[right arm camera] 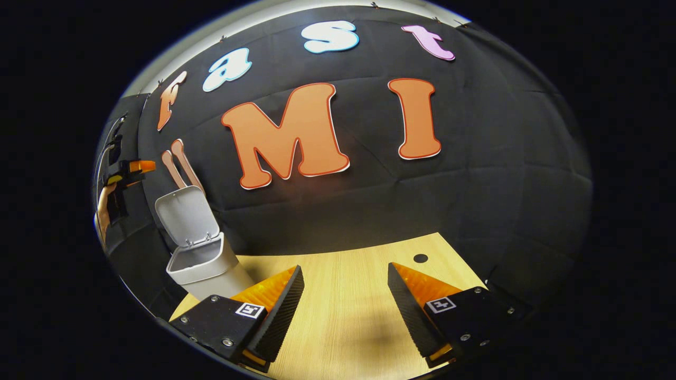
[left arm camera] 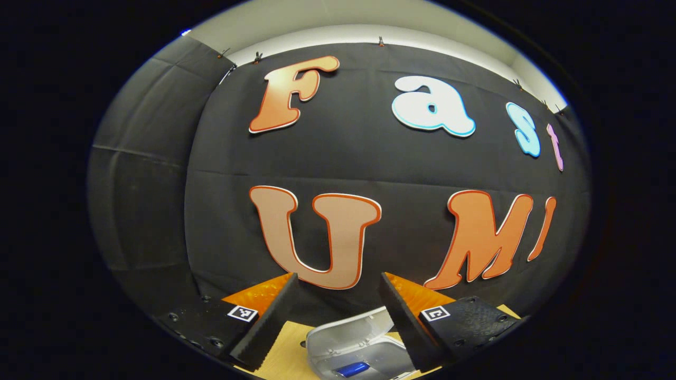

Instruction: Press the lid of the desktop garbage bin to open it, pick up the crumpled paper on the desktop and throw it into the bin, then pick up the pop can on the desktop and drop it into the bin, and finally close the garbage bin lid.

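Pale wood-grain desktop [right arm camera: 348, 295] fills the lower middle of the right gripper view, with a small dark round hole [right arm camera: 420, 258] near its far edge at centre right. Black cloth wall [right arm camera: 475, 200] rises straight behind it and wraps around both sides.

At the lower left of the right gripper view stands the garbage bin [right arm camera: 203, 266], light grey, upright on the desktop close to the wall. Its lid [right arm camera: 186, 215] is swung up and back on its hinge, leaving the mouth open.

The right gripper [right arm camera: 346, 303] sits at the bottom of its own view, fingers spread wide apart with bare desktop between them and nothing held. Its left finger lies just beside the bin's base in the frame.

At the far left edge of the right gripper view, above the bin, the left gripper [right arm camera: 127, 171] is held up high by a hand [right arm camera: 103, 211].

In the left gripper view, the left gripper [left arm camera: 338, 314] shows at the bottom, fingers apart and empty. Between them, at the bottom centre, the open bin [left arm camera: 364, 351] is seen from above, lid [left arm camera: 351, 327] tilted back. Something blue [left arm camera: 353, 369] lies inside the bin; I cannot tell what it is. A strip of desktop [left arm camera: 285, 343] shows left of the bin.

Open desktop stretches from the bin towards the right side of the right gripper view.
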Tool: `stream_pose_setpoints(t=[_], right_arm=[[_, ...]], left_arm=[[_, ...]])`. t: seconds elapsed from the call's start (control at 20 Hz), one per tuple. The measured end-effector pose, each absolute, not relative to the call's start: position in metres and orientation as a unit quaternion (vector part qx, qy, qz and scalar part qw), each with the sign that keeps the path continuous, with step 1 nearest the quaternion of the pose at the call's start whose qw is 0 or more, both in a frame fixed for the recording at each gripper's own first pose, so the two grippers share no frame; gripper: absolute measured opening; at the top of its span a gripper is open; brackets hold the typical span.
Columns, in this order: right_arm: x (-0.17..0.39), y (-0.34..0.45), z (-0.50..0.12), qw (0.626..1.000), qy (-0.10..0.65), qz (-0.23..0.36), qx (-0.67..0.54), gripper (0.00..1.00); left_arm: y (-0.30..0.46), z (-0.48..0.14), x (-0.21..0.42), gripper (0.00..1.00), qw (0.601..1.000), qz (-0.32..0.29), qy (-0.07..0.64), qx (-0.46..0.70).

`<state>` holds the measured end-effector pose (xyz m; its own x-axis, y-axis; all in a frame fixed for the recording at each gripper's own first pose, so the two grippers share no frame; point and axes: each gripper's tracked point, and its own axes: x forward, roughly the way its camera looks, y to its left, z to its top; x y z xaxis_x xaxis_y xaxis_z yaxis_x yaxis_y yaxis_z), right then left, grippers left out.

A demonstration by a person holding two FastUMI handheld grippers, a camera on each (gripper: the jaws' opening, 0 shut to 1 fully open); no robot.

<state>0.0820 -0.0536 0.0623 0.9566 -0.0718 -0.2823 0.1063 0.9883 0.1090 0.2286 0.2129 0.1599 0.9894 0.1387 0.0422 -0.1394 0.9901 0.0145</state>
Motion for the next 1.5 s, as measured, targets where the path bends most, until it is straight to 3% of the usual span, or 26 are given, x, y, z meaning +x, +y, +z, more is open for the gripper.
stream_pose_setpoints(t=[0.35, 0.6, 1.1, 1.5], right_arm=[[0.077, -0.073, 0.06, 0.985, 0.144, -0.066, 0.066, 0.95], [0.072, -0.083, 0.054, 0.983, 0.15, -0.08, 0.073, 0.95], [0.072, -0.059, 0.047, 0.983, 0.164, -0.033, 0.069, 0.95], [0.062, -0.064, 0.033, 0.979, 0.18, -0.005, 0.09, 0.95]], left_arm=[[0.227, 0.099, 0.3, 0.94, 0.993, 0.059, 0.105, 0.003], [0.226, 0.043, 0.312, 0.95, 0.984, 0.048, 0.168, -0.029], [0.175, -0.006, 0.244, 0.95, 0.979, -0.004, 0.203, -0.034], [0.133, -0.091, 0.203, 0.94, 0.964, -0.031, 0.264, -0.012]])
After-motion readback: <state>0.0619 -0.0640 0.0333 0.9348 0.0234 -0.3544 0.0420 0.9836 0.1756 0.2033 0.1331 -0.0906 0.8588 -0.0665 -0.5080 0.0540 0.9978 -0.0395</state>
